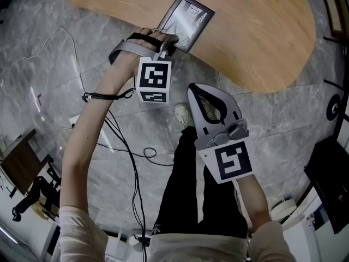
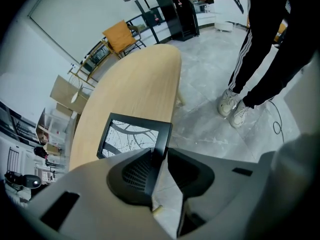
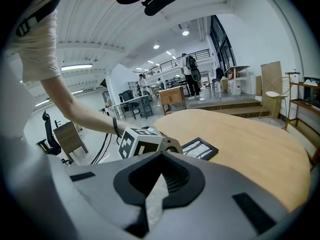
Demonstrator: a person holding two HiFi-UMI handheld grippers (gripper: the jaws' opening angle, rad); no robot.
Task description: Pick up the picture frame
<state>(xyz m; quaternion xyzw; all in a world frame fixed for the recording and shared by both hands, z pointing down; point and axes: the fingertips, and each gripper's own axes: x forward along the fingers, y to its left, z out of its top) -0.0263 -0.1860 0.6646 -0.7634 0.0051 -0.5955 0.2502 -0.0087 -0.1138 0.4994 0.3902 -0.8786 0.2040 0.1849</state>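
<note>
L tongs (image 1: 170,47) tight on picture frame's (image 1: 186,19) near edge; R tongs (image 1: 192,88) closed, empty, well apart from it.

Right gripper (image 3: 161,156) closed; picture frame (image 3: 201,149) on table (image 3: 250,144).

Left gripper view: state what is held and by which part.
The picture frame, pinched by the left gripper at its corner nearest the person.

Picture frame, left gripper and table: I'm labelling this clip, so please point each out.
picture frame (image 1: 185,18), head view, on the middle of its glass.
left gripper (image 2: 161,155), left gripper view, midway between its fingertips, at the picture frame's edge.
table (image 1: 262,37), head view, on bare wood.
</note>
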